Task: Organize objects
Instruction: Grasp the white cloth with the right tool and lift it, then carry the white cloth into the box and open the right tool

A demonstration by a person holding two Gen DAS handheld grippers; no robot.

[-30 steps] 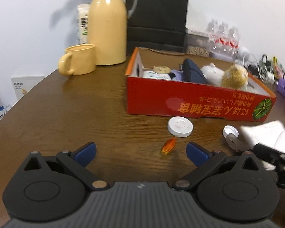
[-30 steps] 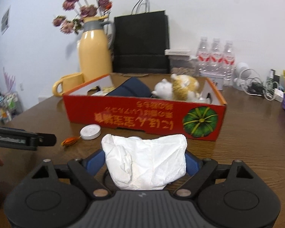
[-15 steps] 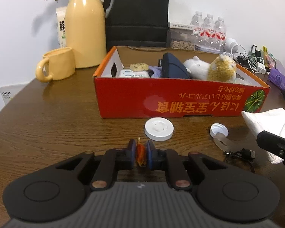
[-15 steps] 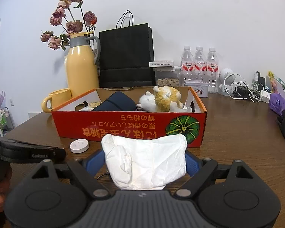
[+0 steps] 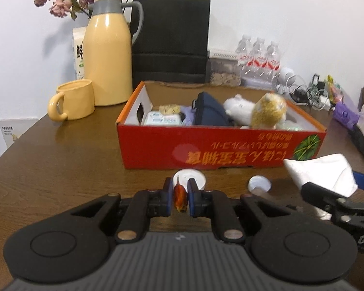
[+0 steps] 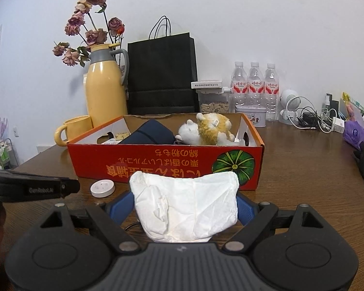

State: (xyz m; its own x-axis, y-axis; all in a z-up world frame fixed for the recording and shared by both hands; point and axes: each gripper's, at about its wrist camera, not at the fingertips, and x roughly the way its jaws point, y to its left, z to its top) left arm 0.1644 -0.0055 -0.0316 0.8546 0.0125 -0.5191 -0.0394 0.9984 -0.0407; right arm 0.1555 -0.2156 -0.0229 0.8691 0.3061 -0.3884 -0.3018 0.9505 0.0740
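The left gripper [image 5: 180, 197] has its jaws pressed together on a small orange wrapped item [image 5: 180, 197], which sits upright btw. the blue pads, lifted a little above the wooden table [image 5: 60, 165]. Just behind it on the table lies a white round disc [image 5: 194, 177], close to the front wall of the red cardboard box [image 5: 220, 150]. The right gripper [image 6: 185, 207] has jaws wide apart but clamped on a white folded tissue pack [image 6: 186, 206], which fills the whole gap btw. the pads. Inside the box are a plush toy [image 6: 206, 132], a dark blue pouch [image 6: 149, 133] and a wet-wipes pack [image 5: 162, 120]. Left of the box stand a yellow mug [image 5: 71, 103] and a yellow thermos jug [image 5: 106, 58].
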